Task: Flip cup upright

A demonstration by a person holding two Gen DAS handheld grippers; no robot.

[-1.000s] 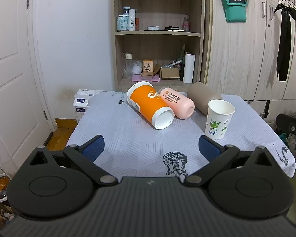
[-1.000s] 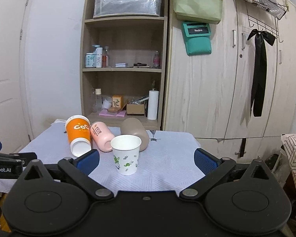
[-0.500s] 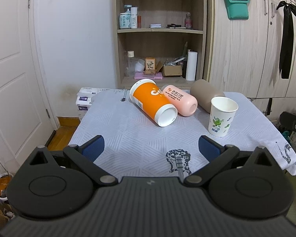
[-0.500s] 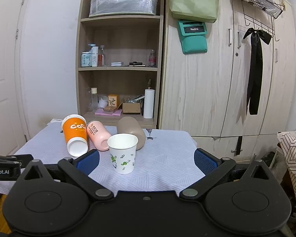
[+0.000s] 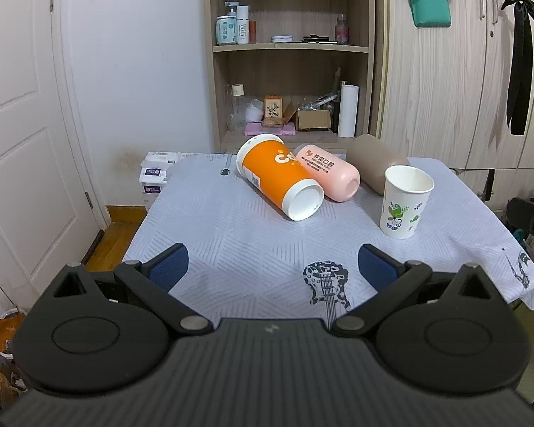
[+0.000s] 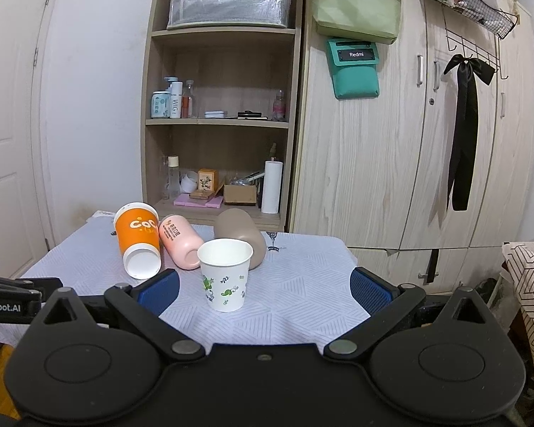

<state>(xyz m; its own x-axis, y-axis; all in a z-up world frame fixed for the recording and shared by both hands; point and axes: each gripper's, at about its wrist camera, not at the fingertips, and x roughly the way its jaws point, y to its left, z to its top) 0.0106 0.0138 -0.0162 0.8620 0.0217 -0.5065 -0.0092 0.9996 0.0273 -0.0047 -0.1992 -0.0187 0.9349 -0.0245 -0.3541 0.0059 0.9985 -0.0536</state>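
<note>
Left wrist: white paper cup (image 5: pixel 404 206) upright, empty; orange cup (image 5: pixel 277 176) lying sideways.

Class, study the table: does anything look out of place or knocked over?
Yes. Three cups lie on their sides: orange, pink and brown. Only the white cup stands upright.

Black grippers (image 5: pixel 270 263), seemingly blue-padded jaws.

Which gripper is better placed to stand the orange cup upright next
Left, probably. The orange cup lies ahead of the open left gripper; from the right gripper, it sits off left beyond the upright paper cup.
</note>
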